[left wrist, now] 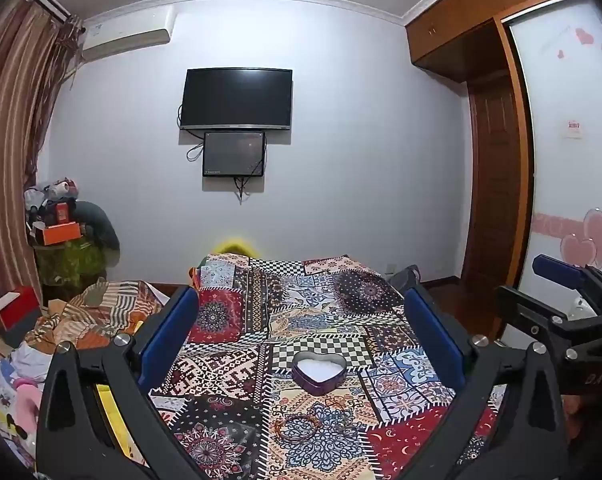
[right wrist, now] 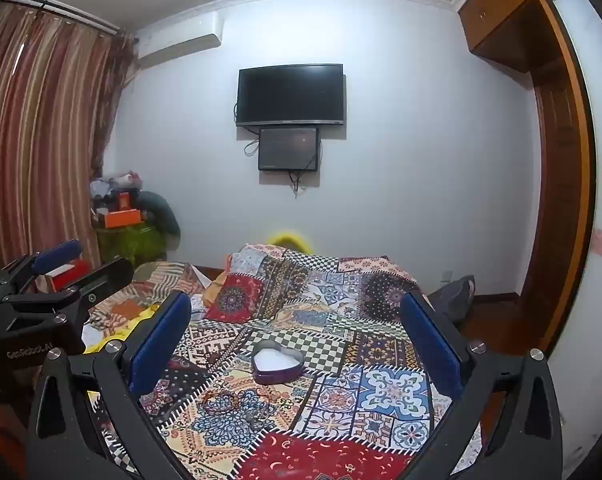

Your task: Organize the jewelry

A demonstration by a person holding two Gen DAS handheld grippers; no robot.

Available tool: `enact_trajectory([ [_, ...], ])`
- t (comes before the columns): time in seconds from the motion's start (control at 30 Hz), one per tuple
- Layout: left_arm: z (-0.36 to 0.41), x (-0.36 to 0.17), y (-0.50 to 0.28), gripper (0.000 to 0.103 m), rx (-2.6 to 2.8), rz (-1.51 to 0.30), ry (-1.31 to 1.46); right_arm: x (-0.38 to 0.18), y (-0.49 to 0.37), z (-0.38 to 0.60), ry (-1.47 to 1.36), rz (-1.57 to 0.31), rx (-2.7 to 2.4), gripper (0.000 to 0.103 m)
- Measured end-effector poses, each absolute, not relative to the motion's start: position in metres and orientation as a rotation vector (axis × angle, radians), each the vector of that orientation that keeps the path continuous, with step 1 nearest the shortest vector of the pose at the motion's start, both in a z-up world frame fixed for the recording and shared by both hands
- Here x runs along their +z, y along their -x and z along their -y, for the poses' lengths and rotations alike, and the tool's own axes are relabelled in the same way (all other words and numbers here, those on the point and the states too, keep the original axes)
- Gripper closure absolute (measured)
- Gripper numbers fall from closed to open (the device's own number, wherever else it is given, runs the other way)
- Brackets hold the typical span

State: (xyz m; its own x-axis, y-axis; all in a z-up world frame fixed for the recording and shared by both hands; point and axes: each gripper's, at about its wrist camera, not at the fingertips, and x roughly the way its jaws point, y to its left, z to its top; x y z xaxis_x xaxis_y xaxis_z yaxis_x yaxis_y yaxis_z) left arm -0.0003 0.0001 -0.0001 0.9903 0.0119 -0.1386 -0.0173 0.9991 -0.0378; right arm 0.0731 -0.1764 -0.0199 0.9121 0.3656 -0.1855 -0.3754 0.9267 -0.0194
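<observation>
Nothing is picked up yet: left gripper (left wrist: 301, 336) and right gripper (right wrist: 297, 334) hover with fingers wide and empty above the patchwork-covered bed (left wrist: 325, 292). The brown beaded bracelet (left wrist: 299, 428) lies at 6 o'clock from the open purple heart-shaped tin (left wrist: 319, 372); next, one gripper should descend onto that bracelet

Black gripper (left wrist: 301, 320) frames w/ blue pads (left wrist: 169, 328), silver screws.

Pale bare wall (left wrist: 341, 160) carrying a black flat television (left wrist: 237, 98), white air conditioner (left wrist: 127, 36) beside striped brown curtains (left wrist: 9, 140), brown wooden wardrobe (left wrist: 497, 184) right, patchwork-covered bed (left wrist: 301, 304) below.
</observation>
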Motion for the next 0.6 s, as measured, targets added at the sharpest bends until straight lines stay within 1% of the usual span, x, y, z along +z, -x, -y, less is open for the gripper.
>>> enact_trajectory([
  [0.13, -0.0033, -0.0027, -0.0013, 0.0, 0.004, -0.147, 0.044, -0.0194, -0.0724, 0.1766, 0.053, -0.188, 0.38, 0.0],
  [0.17, -0.0031, -0.0037, -0.0085, 0.0, 0.0, -0.173, 0.039, -0.0193, -0.0723, 0.1766, 0.052, -0.189, 0.381, 0.0],
  [0.2, -0.0046, -0.0046, -0.0033, 0.0, -0.007, -0.15, 0.04, -0.0191, -0.0722, 0.1765, 0.052, -0.189, 0.38, 0.0],
  [0.23, -0.0044, -0.0031, -0.0072, 0.0, -0.008, -0.171, 0.043, -0.0188, -0.0721, 0.1764, 0.052, -0.189, 0.379, 0.0],
  [0.6, -0.0015, -0.0034, -0.0086, 0.0, -0.004, -0.174, 0.037, -0.0203, -0.0715, 0.1774, 0.041, -0.195, 0.375, 0.0],
])
